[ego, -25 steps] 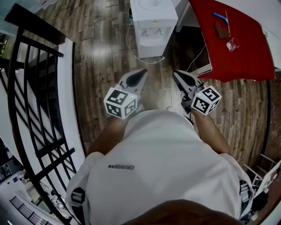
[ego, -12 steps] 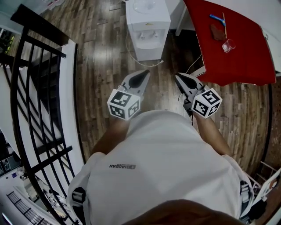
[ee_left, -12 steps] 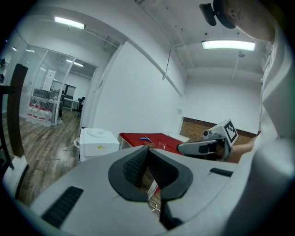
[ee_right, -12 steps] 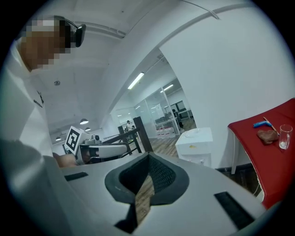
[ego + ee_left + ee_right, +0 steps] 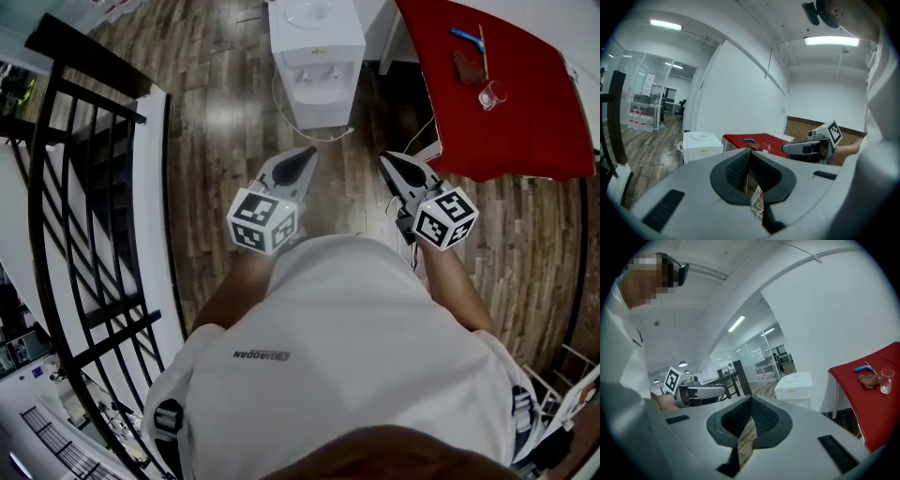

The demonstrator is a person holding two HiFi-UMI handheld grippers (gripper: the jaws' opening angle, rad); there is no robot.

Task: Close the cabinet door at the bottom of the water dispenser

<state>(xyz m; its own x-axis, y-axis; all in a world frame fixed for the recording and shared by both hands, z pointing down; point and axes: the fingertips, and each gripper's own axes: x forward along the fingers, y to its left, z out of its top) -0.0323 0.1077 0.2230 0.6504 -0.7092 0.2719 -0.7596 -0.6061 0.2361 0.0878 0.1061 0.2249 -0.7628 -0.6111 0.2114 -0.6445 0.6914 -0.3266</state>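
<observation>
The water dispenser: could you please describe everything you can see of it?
The water dispenser is a white, plastic-looking box standing upright on the wooden floor, beside the red table. Its top has a round recess, with two taps on the front below. A white cable loops on the floor by its base. Its bottom door can't be made out.

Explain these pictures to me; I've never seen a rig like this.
No robot here: a person holds a left gripper and a right gripper by hand. The top-down picture comes from a camera on the person's head. The other two cameras ride on the grippers, each looking along its own jaws. Both pairs of jaws are together and hold nothing. Ahead on the wood floor stands a white water dispenser. To its right, a red table carries a glass and some small items.
</observation>
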